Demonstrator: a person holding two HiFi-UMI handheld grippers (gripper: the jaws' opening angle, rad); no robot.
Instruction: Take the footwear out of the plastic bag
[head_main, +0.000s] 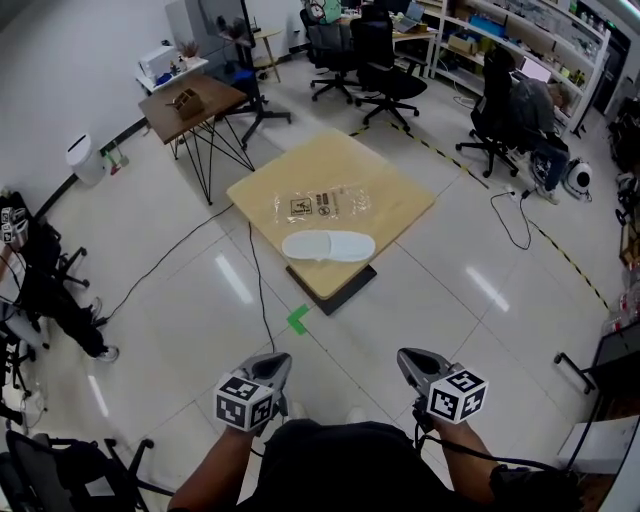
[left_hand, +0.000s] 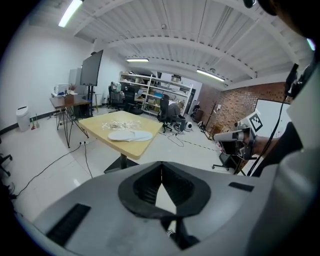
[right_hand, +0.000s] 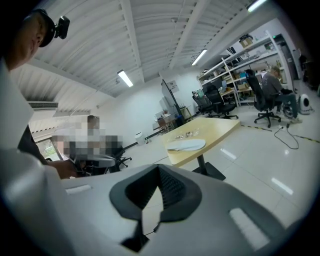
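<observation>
On the square light-wood table (head_main: 400, 190): flat white fabric slippers (head_main: 328, 246), at the near edge, just beside a crumpled clear printed plastic bag (head_main: 325, 203).
Left gripper (left_hand: 161, 186): jaws together, empty.
Right gripper (right_hand: 160, 192): jaws together, empty.

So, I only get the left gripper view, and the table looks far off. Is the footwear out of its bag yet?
Observer: Yes. The head view, from above, shows the white slippers lying bare on the table, with the plastic bag flat and see-through just beyond them.
Operator: What is the other gripper doing?
Observer: The right gripper view shows the right gripper with its jaws together and nothing between them.
Operator: Is there anything on the ground ahead?
Observer: There is a green tape mark on the floor, short of the table.
</observation>
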